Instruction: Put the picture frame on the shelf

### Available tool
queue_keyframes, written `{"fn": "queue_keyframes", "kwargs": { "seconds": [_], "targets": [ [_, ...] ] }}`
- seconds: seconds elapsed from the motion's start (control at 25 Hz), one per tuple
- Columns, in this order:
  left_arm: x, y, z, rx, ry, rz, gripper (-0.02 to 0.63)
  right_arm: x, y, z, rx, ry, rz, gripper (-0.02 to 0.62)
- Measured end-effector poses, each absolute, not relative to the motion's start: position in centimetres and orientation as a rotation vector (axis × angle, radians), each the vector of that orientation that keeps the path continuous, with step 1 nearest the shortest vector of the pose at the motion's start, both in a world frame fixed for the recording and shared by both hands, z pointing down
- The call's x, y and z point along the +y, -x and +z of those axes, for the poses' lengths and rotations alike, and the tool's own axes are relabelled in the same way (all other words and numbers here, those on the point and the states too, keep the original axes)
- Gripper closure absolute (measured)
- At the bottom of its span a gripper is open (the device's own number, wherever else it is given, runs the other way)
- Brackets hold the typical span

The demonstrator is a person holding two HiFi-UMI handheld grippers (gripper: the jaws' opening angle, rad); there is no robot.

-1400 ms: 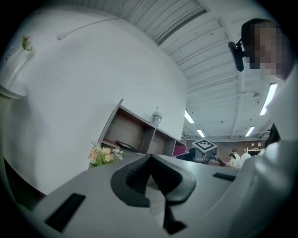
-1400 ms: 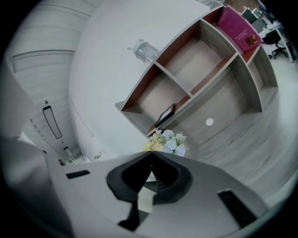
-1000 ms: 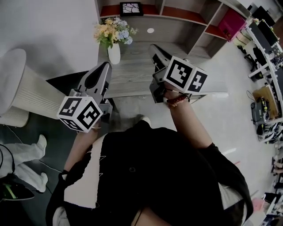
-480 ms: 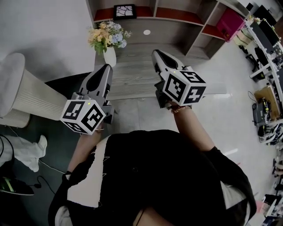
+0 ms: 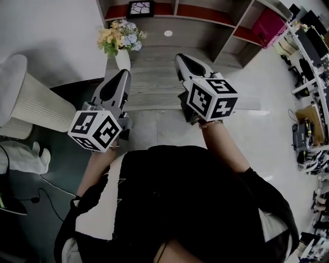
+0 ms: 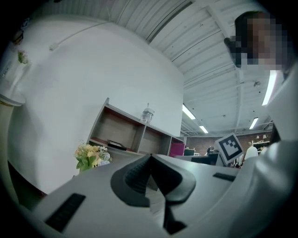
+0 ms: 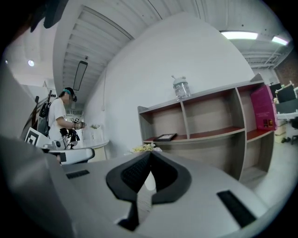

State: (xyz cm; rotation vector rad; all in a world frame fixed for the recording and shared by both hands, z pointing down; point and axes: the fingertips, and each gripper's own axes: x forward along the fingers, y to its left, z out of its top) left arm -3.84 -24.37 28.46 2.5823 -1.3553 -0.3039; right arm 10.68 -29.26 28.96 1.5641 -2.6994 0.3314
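Note:
The black picture frame (image 5: 140, 7) lies flat on the left shelf board of the wooden shelf unit (image 5: 205, 18); it also shows in the left gripper view (image 6: 116, 145) and the right gripper view (image 7: 165, 137). My left gripper (image 5: 125, 72) and right gripper (image 5: 179, 56) hang side by side over the grey wood table (image 5: 154, 82), well short of the shelf. Both point toward the shelf. The left gripper's jaws (image 6: 150, 156) are shut with nothing between them, and so are the right gripper's (image 7: 150, 154).
A white vase of flowers (image 5: 120, 45) stands on the table's left end, between my left gripper and the shelf. A ribbed white pedestal (image 5: 31, 100) is at far left. A pink box (image 5: 268, 24) fills a right shelf bay. A bottle (image 7: 180, 87) tops the shelf. A person (image 7: 59, 122) stands off left.
The right gripper has risen a little and turned, its marker cube now facing up more. Shelf, vase and table have slid up and left in the head view. The bystander's legs at left have moved away.

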Motion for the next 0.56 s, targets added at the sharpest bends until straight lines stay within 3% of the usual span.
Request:
{"fn": "queue_keyframes", "kwargs": {
  "seconds": [0.56],
  "targets": [
    [-24.7, 2.5, 29.0, -1.399, -2.556, -0.312, 0.594, -29.7, -11.8, 29.4, -2.697, -1.518, 0.281, 0.592]
  ]
}}
